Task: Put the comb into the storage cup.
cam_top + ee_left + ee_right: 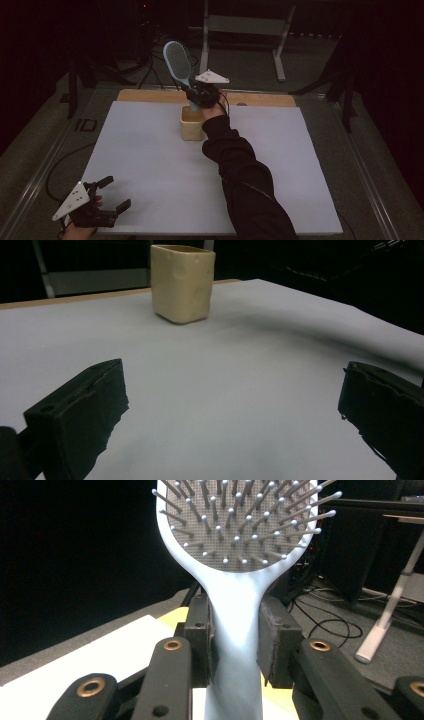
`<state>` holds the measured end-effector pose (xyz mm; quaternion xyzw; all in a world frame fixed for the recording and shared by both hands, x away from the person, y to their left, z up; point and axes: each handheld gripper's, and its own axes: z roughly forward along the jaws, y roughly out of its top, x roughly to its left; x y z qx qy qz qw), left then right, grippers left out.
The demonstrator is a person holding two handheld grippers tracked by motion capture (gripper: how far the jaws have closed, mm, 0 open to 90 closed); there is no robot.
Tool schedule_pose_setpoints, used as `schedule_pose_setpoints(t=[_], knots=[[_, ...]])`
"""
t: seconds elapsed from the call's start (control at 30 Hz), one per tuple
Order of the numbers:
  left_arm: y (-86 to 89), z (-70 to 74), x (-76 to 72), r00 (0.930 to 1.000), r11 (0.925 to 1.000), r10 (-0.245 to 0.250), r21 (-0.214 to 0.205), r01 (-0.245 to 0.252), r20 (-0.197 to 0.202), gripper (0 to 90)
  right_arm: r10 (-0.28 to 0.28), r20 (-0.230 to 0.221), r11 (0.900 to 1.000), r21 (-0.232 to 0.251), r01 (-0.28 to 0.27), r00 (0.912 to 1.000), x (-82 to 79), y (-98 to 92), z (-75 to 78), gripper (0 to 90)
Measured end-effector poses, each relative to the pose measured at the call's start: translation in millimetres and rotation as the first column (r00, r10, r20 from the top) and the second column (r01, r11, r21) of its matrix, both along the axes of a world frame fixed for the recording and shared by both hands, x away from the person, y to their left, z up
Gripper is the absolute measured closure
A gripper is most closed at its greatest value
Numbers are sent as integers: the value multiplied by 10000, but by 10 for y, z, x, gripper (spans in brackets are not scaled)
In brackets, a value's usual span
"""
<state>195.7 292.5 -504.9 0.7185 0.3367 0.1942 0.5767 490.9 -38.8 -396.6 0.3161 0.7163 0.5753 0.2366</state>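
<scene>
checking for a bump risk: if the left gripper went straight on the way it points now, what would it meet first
Probably the cream cup. The left gripper has its jaws open low over the white sheet, with bare sheet between it and the cup. The cup stands a little left of centre, so it might just clip it; depth is hard to judge.

No readable text anywhere here

Looked over the hairbrush (pixel 235 580), the cream cup (pixel 183 282) and the white table sheet (pixel 150 165): all plain, with no labels, brands, numbers or signs I can make out.
</scene>
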Motion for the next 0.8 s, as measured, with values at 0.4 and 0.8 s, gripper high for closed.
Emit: schedule_pose_setpoints(t=[0.4, 0.8], knots=[[3, -2, 0, 10000, 10000, 10, -4, -10, -4, 0, 22, -218, 9998, 211, -18, 9998, 4, -39, -166, 697], [5, -4, 1, 10000, 10000, 11, 21, -11, 6, 0, 81, -319, 9998, 206, -74, 9995, -24, -46, -298, 697]])
